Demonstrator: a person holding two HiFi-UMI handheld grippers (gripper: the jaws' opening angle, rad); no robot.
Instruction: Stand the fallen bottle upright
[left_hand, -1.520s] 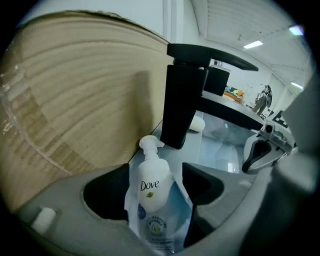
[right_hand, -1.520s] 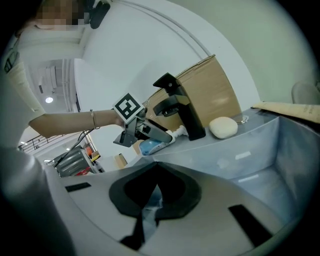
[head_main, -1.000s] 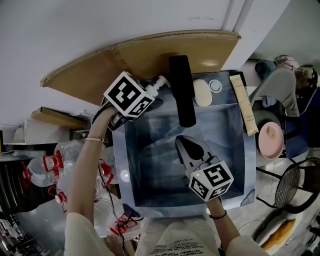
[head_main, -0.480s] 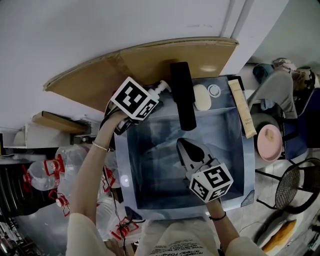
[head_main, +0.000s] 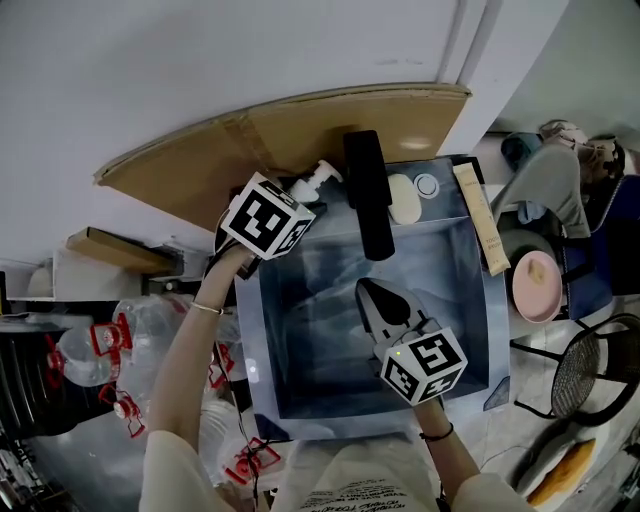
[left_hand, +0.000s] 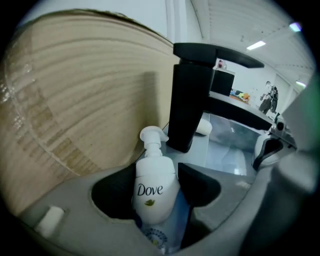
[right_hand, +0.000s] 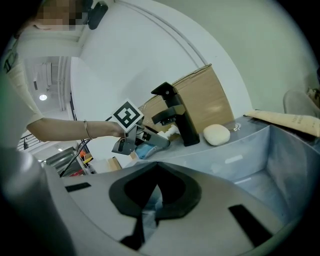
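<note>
A white Dove pump bottle (left_hand: 152, 172) sits between the pads of my left gripper (left_hand: 157, 181), which is shut on its body. Its pump head (head_main: 318, 178) points toward the black faucet (head_main: 365, 195). The bottle leans over on the sink's back left ledge, next to the faucet (left_hand: 192, 100). From the right gripper view, the bottle (right_hand: 148, 149) shows in the left gripper below the marker cube. My right gripper (head_main: 366, 287) hovers over the sink basin, shut and empty, its tips (right_hand: 156, 164) touching.
The metal sink (head_main: 470, 300) fills the middle. A pale soap bar (head_main: 404, 197) lies on the back ledge right of the faucet. A cardboard sheet (head_main: 300, 125) leans on the wall behind. A pink bowl (head_main: 540, 285) and clutter sit at the right, plastic bottles at the left.
The left gripper has tipped slightly at the sink's back left corner, and the pump head shows a little further out past its cube. The right gripper has stayed still.
</note>
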